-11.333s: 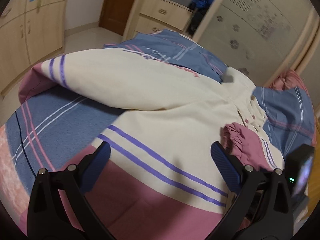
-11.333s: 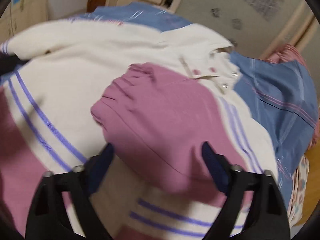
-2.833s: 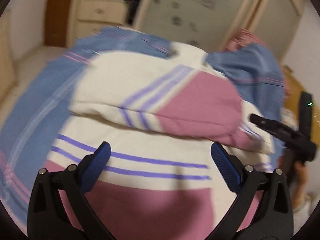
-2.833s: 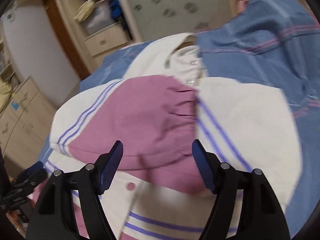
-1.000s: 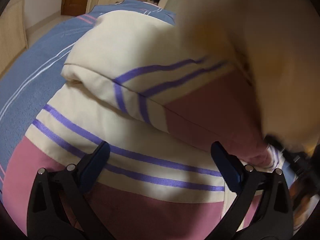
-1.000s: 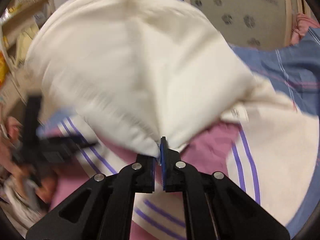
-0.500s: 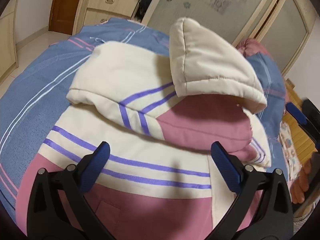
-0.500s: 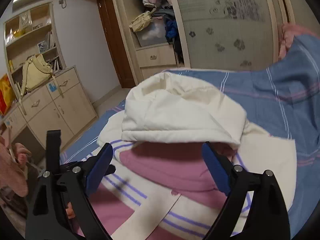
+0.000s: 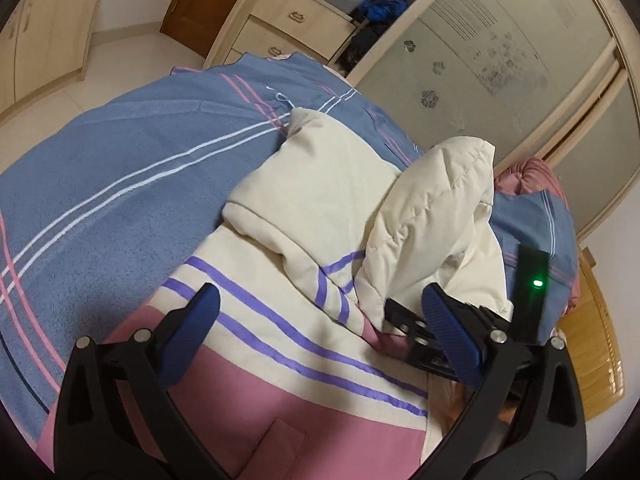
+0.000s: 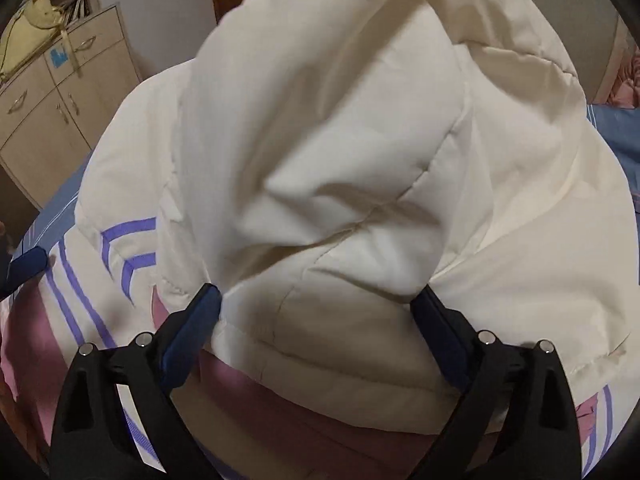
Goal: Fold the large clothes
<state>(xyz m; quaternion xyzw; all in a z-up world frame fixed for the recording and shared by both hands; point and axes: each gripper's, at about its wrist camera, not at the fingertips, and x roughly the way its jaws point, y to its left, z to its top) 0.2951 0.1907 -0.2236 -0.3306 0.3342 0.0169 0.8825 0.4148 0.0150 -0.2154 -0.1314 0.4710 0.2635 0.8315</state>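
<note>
A padded jacket, cream with purple stripes and pink panels, lies partly folded on the bed. Its cream hood is turned down over the folded sleeves. My left gripper is open and empty, hovering over the striped lower part. My right gripper is open, its jaws on either side of the hood's bulk, which fills the right wrist view. The right gripper also shows in the left wrist view, pushed against the hood's lower edge.
The bed has a blue striped cover. A wardrobe with frosted sliding doors and drawers stands behind the bed. Wooden cabinets line the left wall. A pink pillow lies at the far right.
The right gripper has moved in close to the hood, which now sits between its open jaws. The left gripper has drawn slightly to the left; the hood has shifted to the right.
</note>
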